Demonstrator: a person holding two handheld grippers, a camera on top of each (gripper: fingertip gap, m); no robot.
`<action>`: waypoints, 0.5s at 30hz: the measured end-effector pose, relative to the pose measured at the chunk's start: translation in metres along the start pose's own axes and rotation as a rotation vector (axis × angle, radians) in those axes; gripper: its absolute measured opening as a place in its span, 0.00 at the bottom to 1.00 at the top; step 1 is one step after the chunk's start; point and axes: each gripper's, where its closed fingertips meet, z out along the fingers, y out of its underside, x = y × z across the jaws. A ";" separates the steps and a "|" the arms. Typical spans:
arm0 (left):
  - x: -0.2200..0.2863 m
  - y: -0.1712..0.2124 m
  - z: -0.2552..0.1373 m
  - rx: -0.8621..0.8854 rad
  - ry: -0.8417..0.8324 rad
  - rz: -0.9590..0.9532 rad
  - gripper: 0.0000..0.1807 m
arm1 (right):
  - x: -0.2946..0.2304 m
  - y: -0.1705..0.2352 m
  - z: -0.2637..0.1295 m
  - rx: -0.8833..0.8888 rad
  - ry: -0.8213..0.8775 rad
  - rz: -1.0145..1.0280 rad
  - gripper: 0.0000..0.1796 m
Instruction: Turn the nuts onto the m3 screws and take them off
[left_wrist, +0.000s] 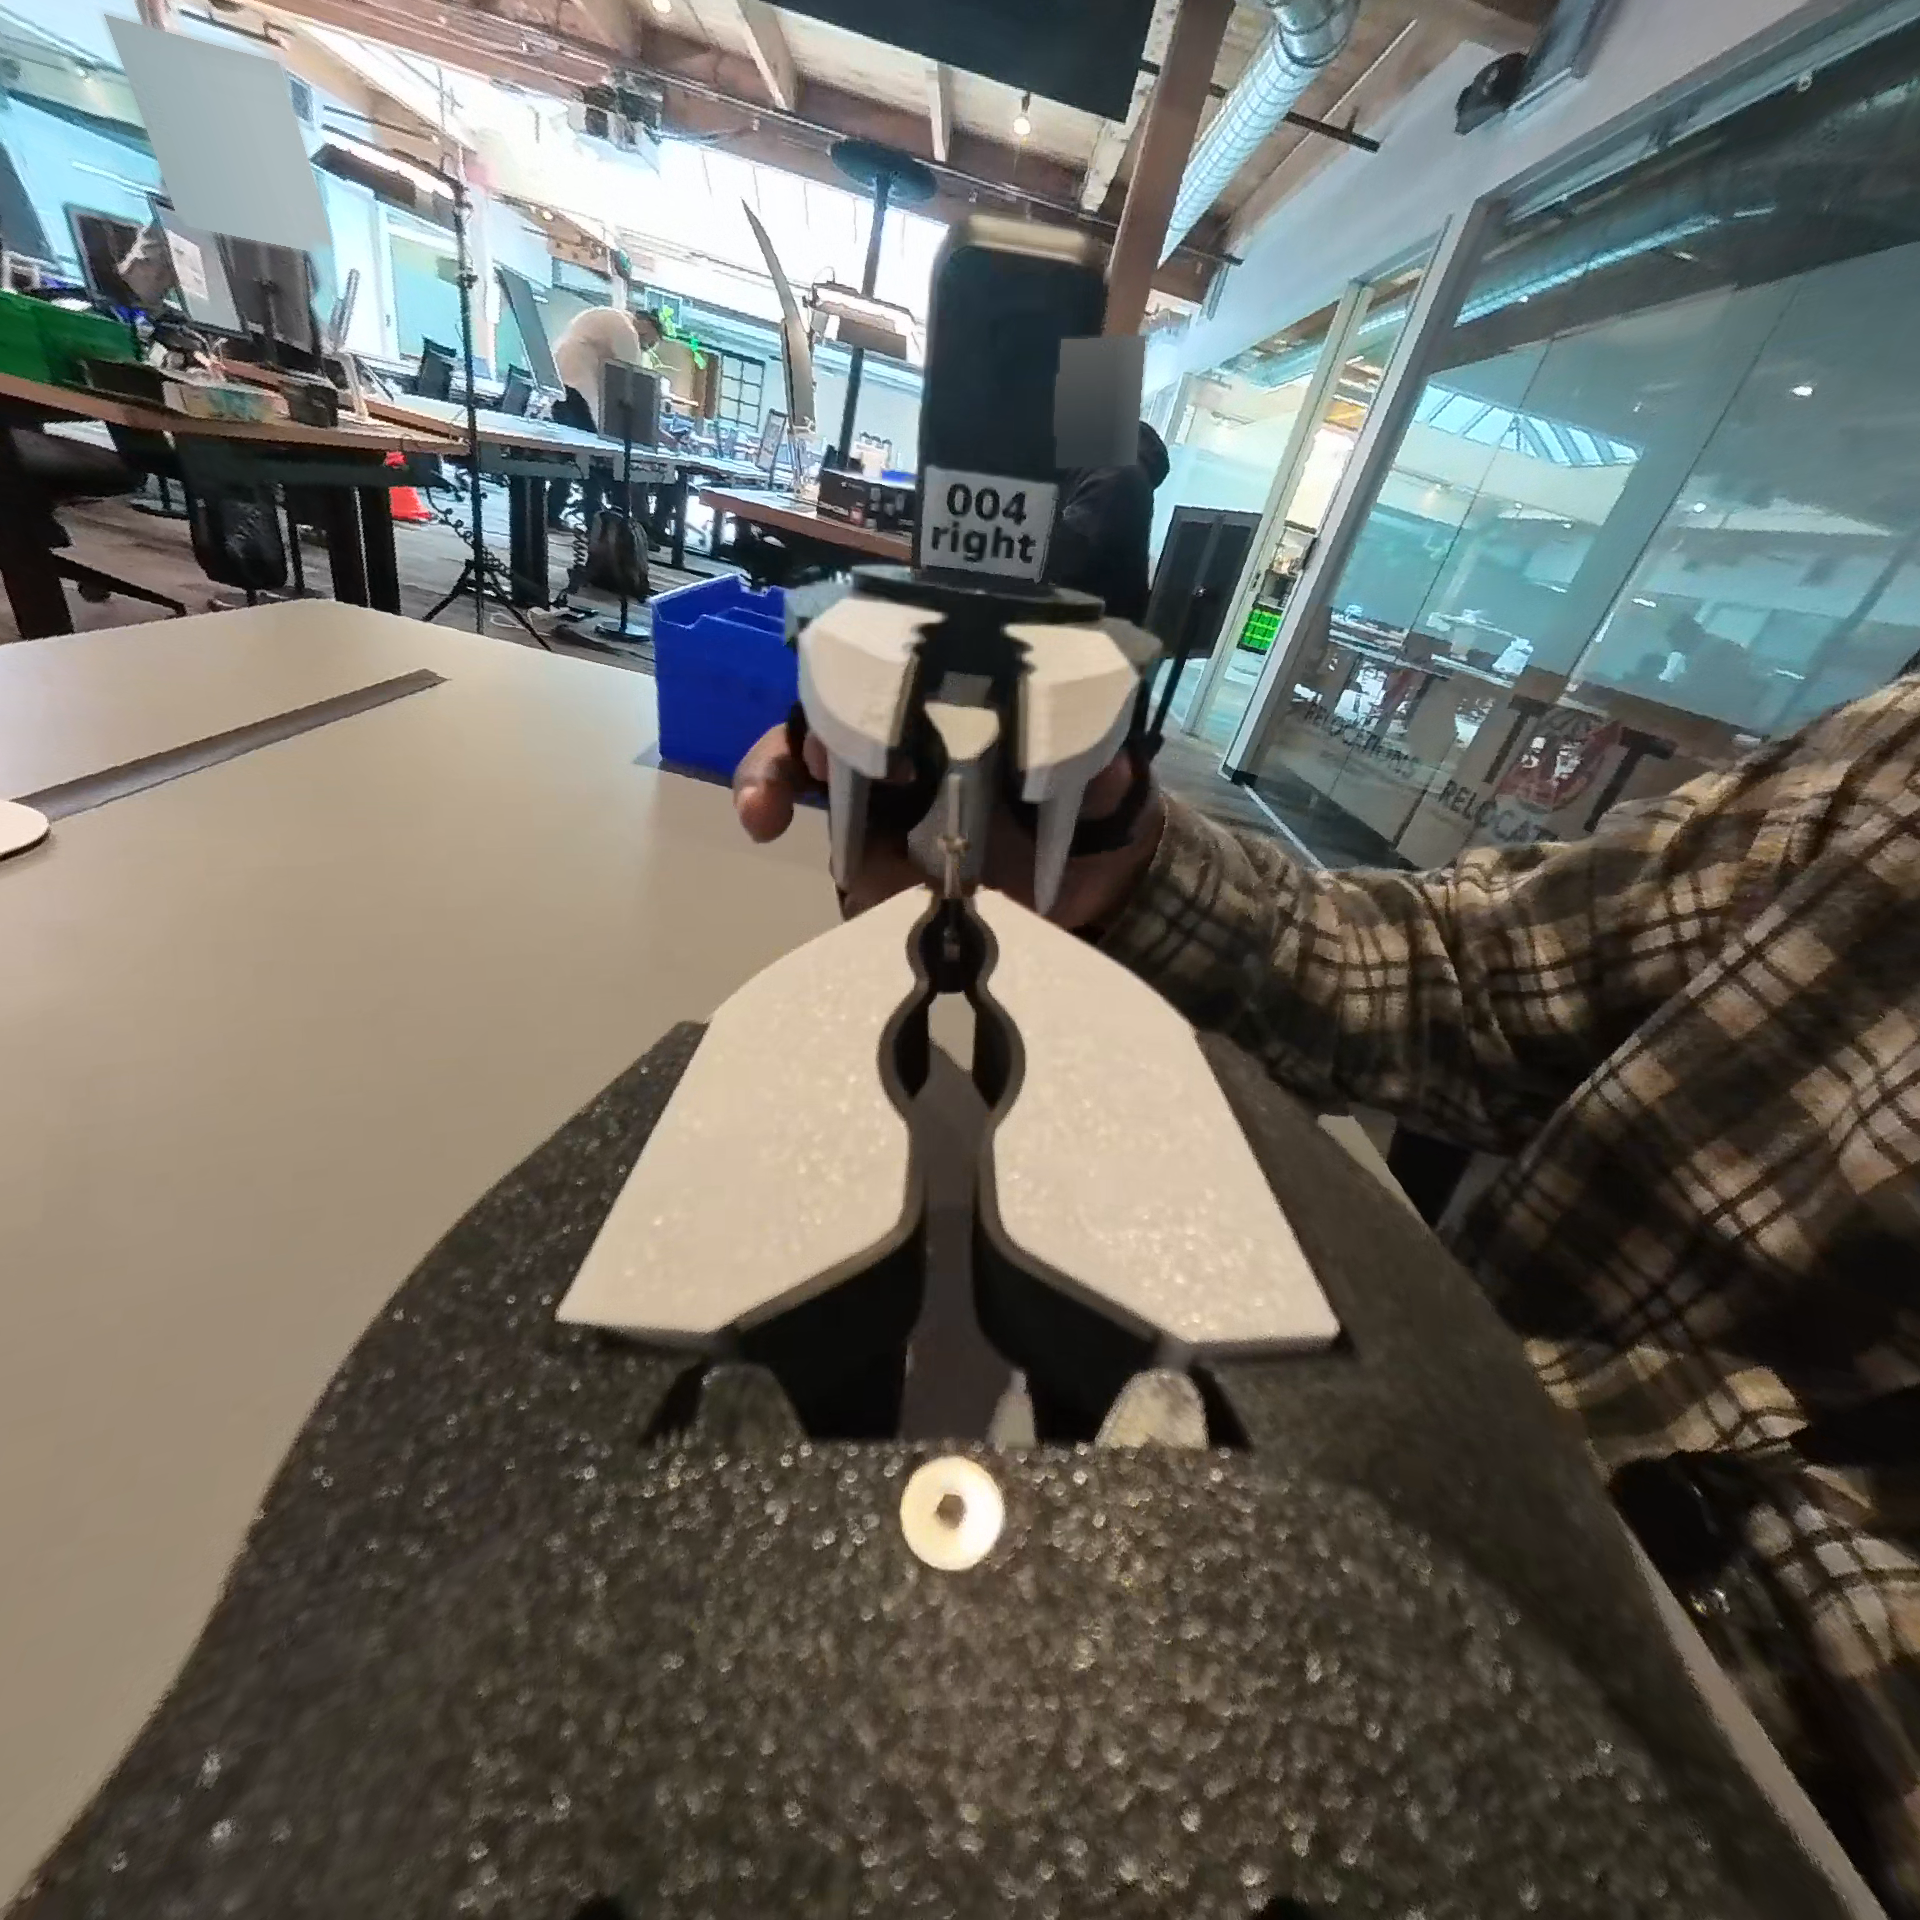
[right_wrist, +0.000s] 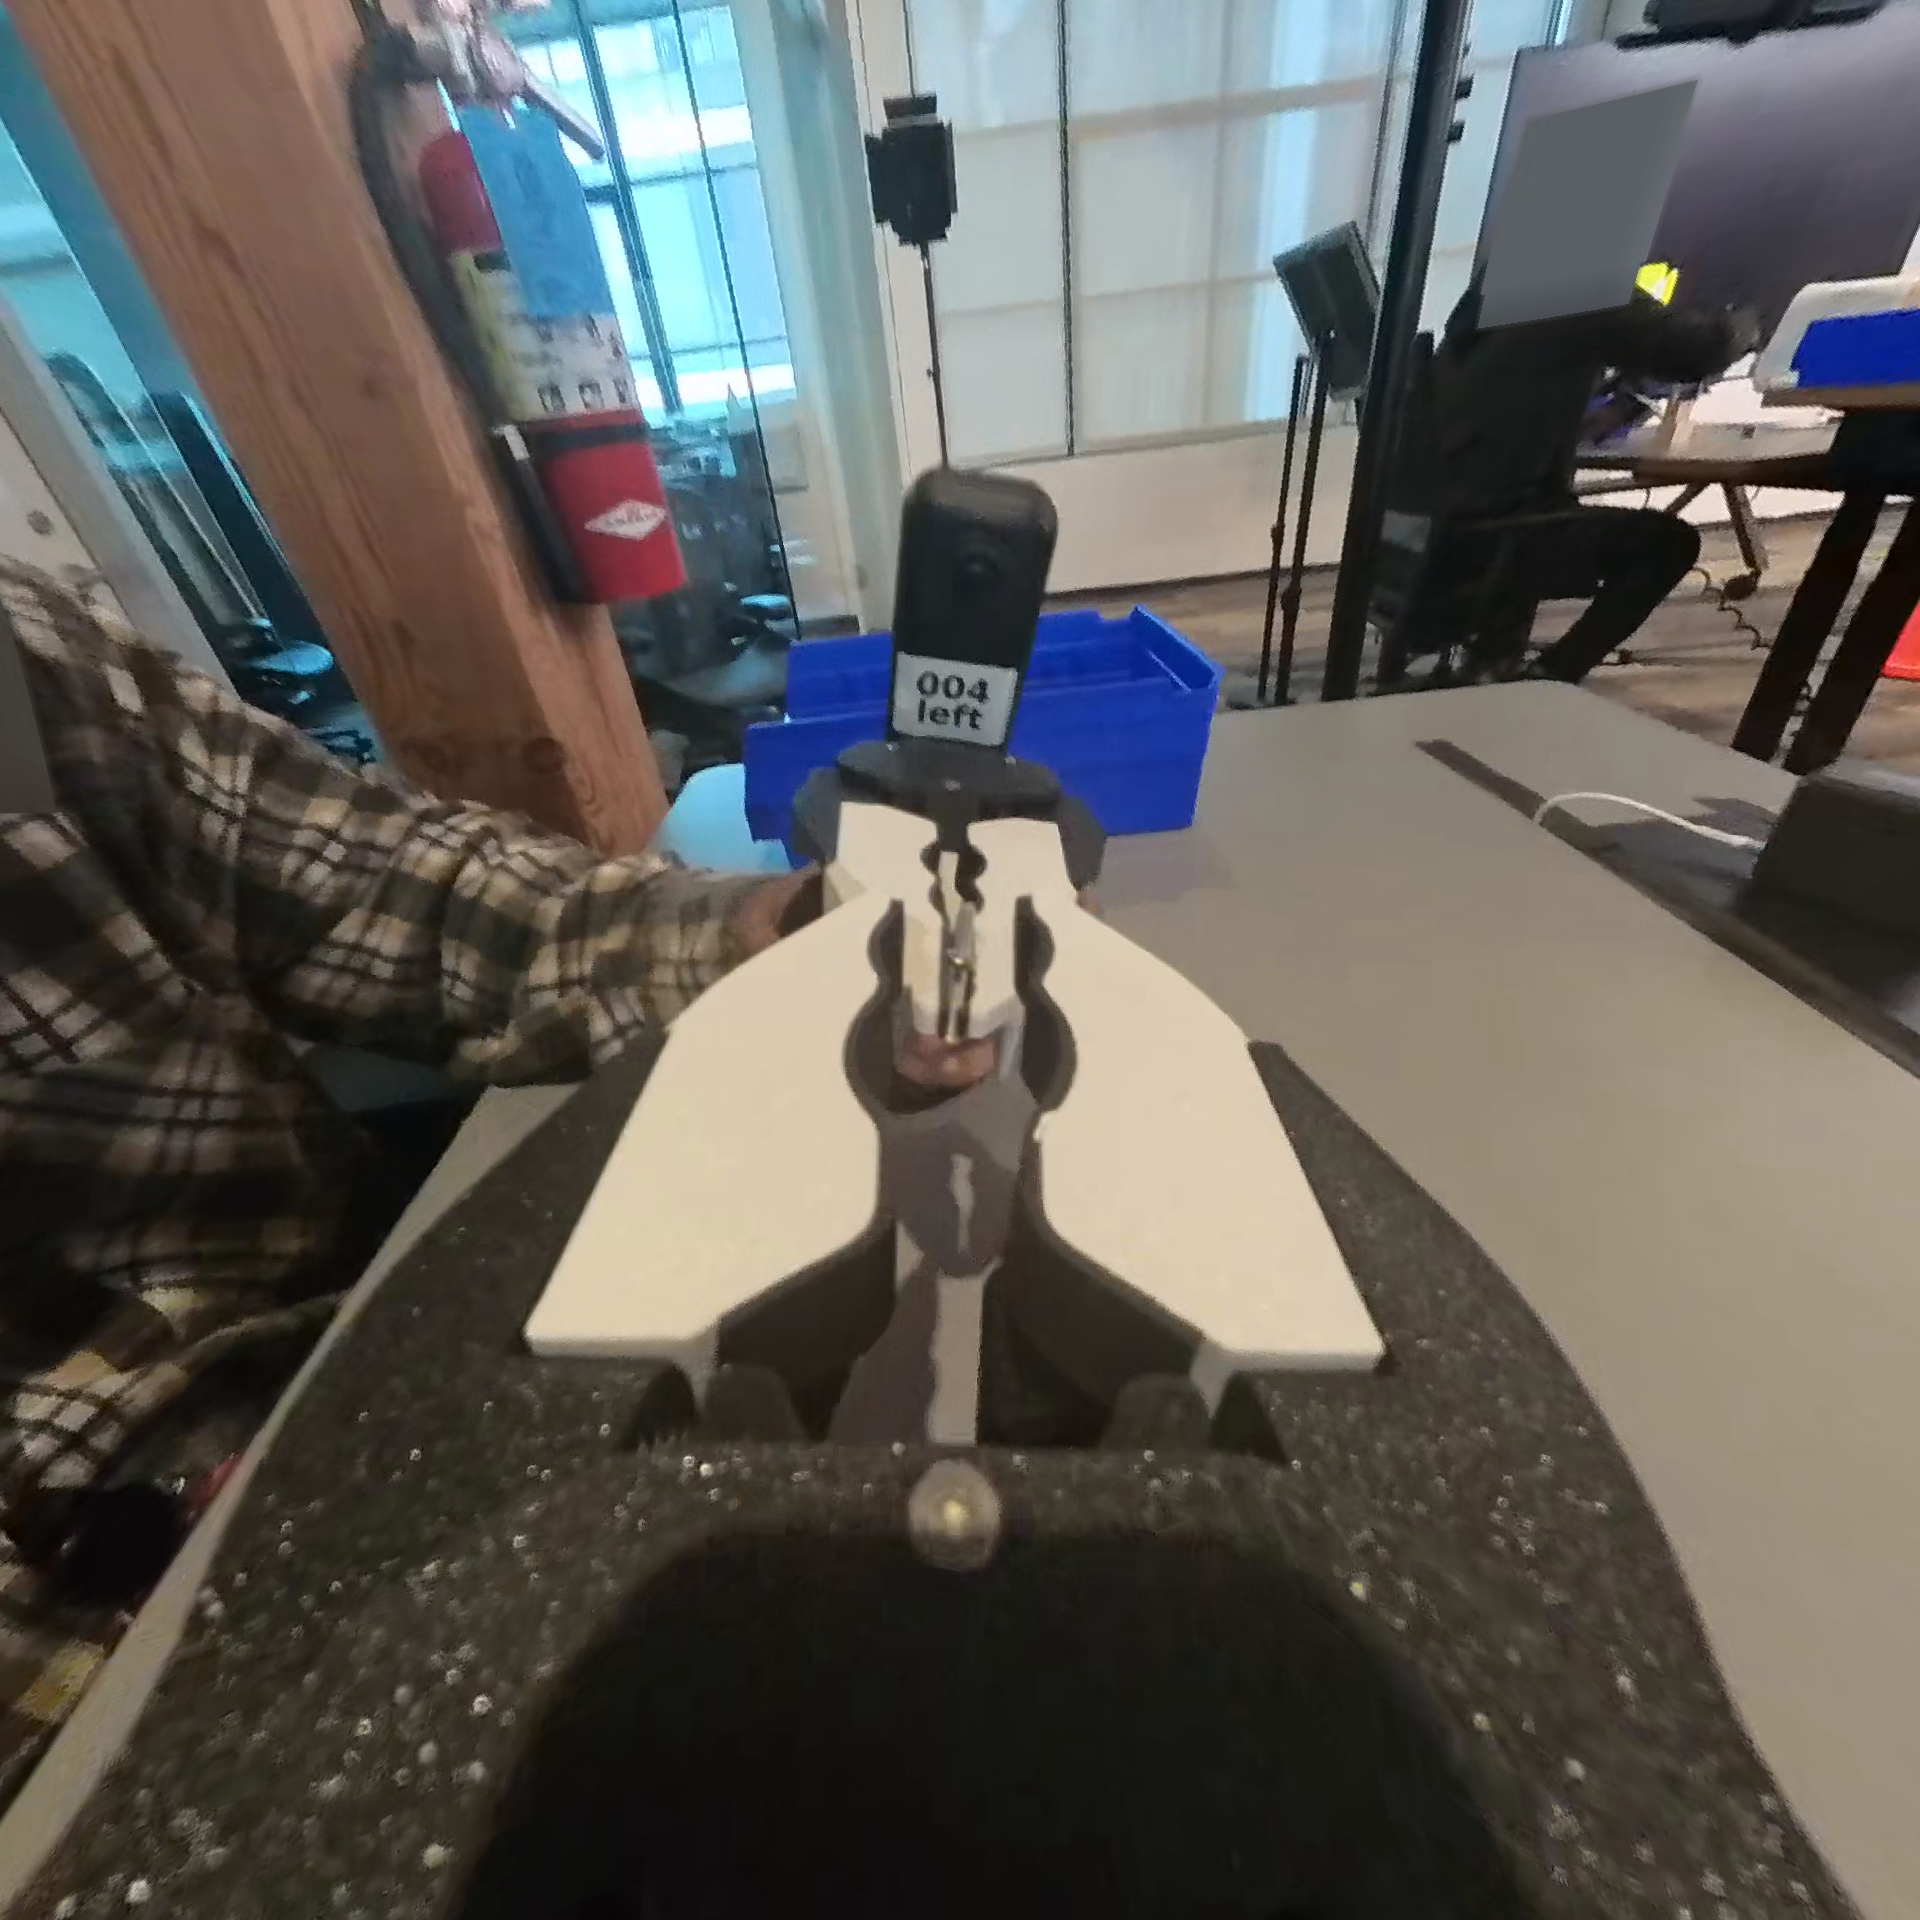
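Note:
My two grippers face each other tip to tip above the grey table. A thin silver M3 screw spans the small gap between them. My left gripper is shut on its near end. My right gripper is shut on the far end, where a small nut-like bump sits on the thread. In the right wrist view the screw shows between the white plates of my right gripper, pointing at the left gripper. The grip points themselves are tiny and partly hidden.
A blue bin stands at the table's far edge, also seen in the right wrist view. Plaid sleeves reach in from the side. A black box with a white cable lies at the right. A metal strip runs across the table. My left and right fingertips are right by each other.

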 end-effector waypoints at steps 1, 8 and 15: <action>0.001 0.000 0.000 -0.004 0.000 0.007 0.01 | 0.001 0.002 0.001 -0.009 0.006 0.000 0.11; 0.007 0.003 0.005 -0.016 0.024 0.006 0.01 | -0.003 0.008 0.004 -0.020 -0.028 0.033 0.06; 0.009 0.006 0.008 -0.026 0.045 0.006 0.05 | -0.011 0.010 0.004 -0.046 -0.079 0.063 0.01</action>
